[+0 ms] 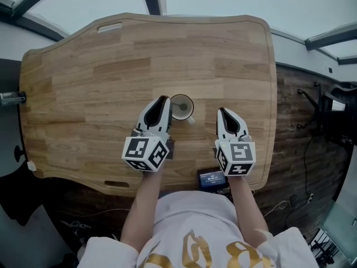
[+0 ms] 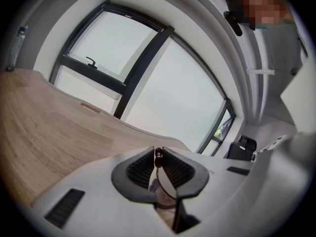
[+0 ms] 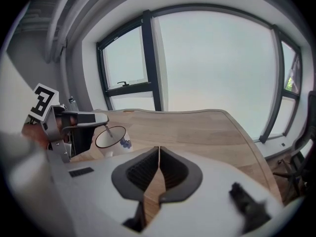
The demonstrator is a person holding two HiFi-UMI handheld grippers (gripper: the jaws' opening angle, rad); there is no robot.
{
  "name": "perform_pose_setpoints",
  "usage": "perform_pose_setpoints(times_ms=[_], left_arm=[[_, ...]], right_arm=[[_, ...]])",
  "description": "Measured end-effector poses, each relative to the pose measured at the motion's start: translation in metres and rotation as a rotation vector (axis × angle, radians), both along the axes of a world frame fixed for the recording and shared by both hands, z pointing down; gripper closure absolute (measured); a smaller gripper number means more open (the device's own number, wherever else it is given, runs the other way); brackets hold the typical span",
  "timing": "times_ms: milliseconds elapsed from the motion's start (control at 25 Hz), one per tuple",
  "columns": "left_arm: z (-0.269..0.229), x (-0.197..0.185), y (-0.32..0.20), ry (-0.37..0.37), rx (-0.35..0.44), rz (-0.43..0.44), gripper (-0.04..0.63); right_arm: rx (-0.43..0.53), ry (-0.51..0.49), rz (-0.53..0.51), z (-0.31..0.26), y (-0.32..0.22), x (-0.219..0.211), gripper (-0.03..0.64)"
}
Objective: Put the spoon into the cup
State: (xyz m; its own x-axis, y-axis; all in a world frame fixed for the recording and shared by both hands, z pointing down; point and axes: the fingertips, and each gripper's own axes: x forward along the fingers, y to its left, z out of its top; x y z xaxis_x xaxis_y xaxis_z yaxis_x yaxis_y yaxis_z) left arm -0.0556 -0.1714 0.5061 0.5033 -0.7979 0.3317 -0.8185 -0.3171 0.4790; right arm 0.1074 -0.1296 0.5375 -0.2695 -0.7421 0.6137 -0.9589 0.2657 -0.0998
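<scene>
From the head view, the cup (image 1: 181,106) stands on the wooden table (image 1: 83,82), a white cup seen from above. The left gripper (image 1: 163,99) has its tips at the cup's left rim; whether they touch it cannot be told from here. The right gripper (image 1: 222,111) lies to the right of the cup, clear of it, pointing the same way. A small dark device with a lit screen (image 1: 212,178) sits nearer the person than the cup, at the table's edge. In the left gripper view, the jaws are pinched narrow on the thin handle of the spoon (image 2: 158,157), whose dark knobbed end shows right at the tips. In the right gripper view, the right gripper's jaws are pressed together with nothing in them, and only the table's wood shows through the slit below. The cup stands ahead and to the left, with a blue mark on its side. The left gripper hangs over the cup, and the spoon slants down from it into the cup's mouth.
</scene>
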Motion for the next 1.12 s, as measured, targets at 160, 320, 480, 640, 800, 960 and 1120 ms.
perform_pose_setpoints(times_ms=[160, 320, 480, 640, 800, 960, 1120], left_arm=[[0.000, 0.000, -0.001, 0.013, -0.008, 0.001, 0.537], [-0.001, -0.002, 0.001, -0.008, -0.010, -0.005, 0.537], [-0.008, -0.005, 0.004, -0.022, 0.004, -0.007, 0.537], [-0.019, -0.009, 0.007, -0.033, 0.032, -0.014, 0.537], [-0.031, -0.012, 0.010, -0.039, 0.053, -0.014, 0.514], [-0.047, -0.014, 0.018, -0.045, 0.090, -0.010, 0.514], [-0.065, -0.014, 0.028, -0.077, 0.130, 0.009, 0.514]], right_arm=[[0.011, -0.005, -0.009, -0.004, -0.003, -0.002, 0.584], [0.021, -0.004, -0.008, -0.009, -0.001, -0.003, 0.584], [0.042, -0.006, -0.009, -0.018, 0.000, -0.005, 0.584], [0.072, -0.007, -0.007, -0.032, 0.002, -0.007, 0.584], [0.104, -0.006, -0.006, -0.048, 0.006, -0.009, 0.584], [0.134, -0.022, -0.006, -0.063, 0.012, -0.015, 0.584], [0.169, -0.025, -0.013, -0.080, 0.020, -0.020, 0.584]])
